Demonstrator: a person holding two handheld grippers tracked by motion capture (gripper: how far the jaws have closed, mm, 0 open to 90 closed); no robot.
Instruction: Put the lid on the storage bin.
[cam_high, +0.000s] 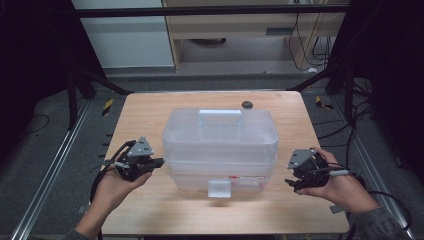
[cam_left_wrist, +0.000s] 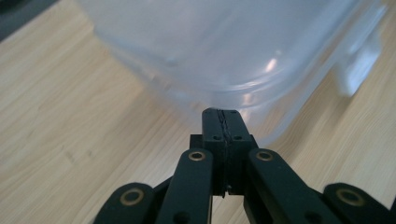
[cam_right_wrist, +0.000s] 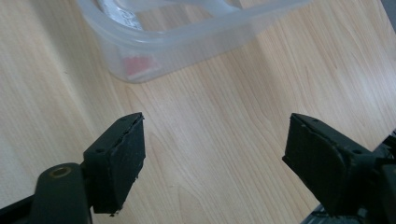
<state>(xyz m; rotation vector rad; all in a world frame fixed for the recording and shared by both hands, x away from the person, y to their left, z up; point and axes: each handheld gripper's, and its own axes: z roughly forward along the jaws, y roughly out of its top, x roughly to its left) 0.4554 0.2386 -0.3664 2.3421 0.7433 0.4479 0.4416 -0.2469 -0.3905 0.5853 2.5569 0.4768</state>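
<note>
Dark curtains and a grey floor with metal rails surround a pale wooden table, and beyond its far edge stand a white panel and a light wood cabinet with cables hanging at its side.

Biggest thing on the table is a translucent plastic storage box, lid on, with a moulded carry handle on top and a front latch hanging at the near side. It sits between the two grippers.

Left gripper, held in the person's left hand, points inward at the box's left side. In the left gripper view its two black jaws are pressed flat together with nothing between them, and the box's rounded lower corner lies straight ahead of the tips, very close; whether the tips touch it I cannot tell.

Right gripper, held in the right hand, points inward at the box's right side but stands apart from it. Its jaws are spread wide and grasp nothing; bare wood shows between the pads in the right gripper view, with the box corner ahead and off toward the left jaw.

Smallest is a dark round object on the table beyond the box, well away from both grippers.
</note>
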